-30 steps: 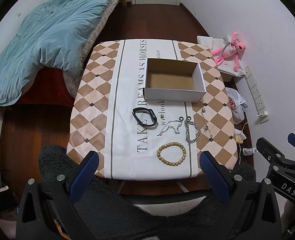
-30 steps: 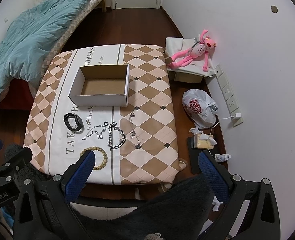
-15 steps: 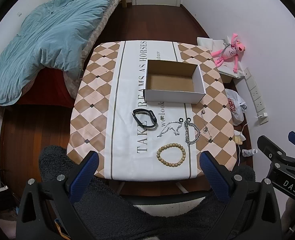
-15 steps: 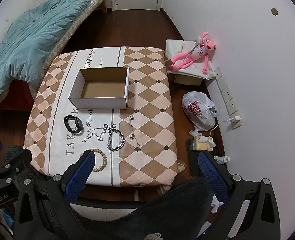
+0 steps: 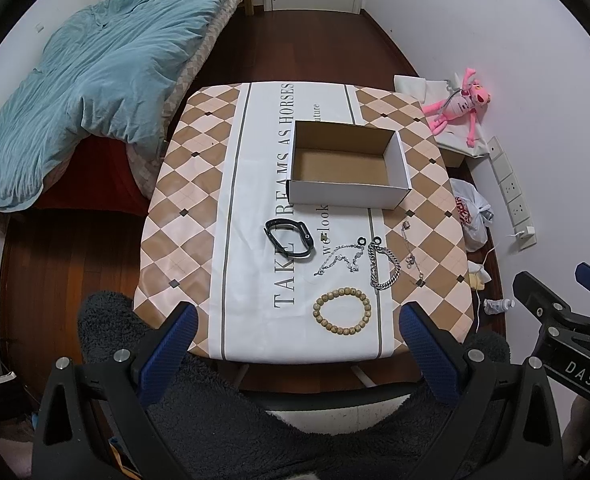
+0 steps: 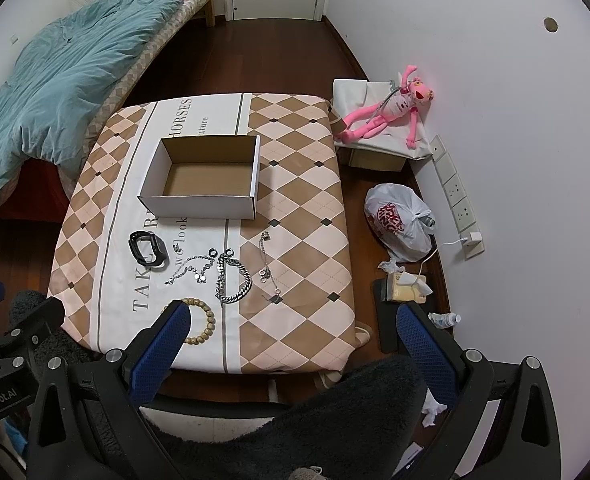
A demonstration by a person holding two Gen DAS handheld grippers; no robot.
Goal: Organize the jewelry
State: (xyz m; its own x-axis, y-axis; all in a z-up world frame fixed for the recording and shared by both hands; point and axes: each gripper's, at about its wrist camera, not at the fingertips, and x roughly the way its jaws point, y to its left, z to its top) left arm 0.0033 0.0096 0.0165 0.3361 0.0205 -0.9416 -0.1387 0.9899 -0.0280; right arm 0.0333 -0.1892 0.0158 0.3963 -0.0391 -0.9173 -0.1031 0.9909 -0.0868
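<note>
An empty white cardboard box (image 5: 347, 196) (image 6: 199, 202) stands mid-table on the checked cloth. In front of it lie a black wristband (image 5: 289, 237) (image 6: 148, 249), a thin silver chain (image 5: 339, 258) (image 6: 191, 269), a thick silver chain bracelet (image 5: 383, 268) (image 6: 233, 276), a fine necklace (image 5: 410, 252) (image 6: 267, 264) and a wooden bead bracelet (image 5: 342, 310) (image 6: 203, 322). My left gripper (image 5: 295, 326) hangs open above the table's near edge, holding nothing. My right gripper (image 6: 291, 328) is open too, high over the near right corner.
The table (image 5: 183, 184) fills the middle; a dark fleece-covered chair (image 5: 295, 420) is just below both grippers. A bed with a blue duvet (image 5: 87, 80) lies left. On the floor right are a pink plush toy (image 6: 391, 112), a plastic bag (image 6: 399, 220) and wall sockets (image 6: 459, 204).
Both views have drifted slightly, the table sitting a little lower in frame; the jewelry and box have not moved, and both grippers stay open.
</note>
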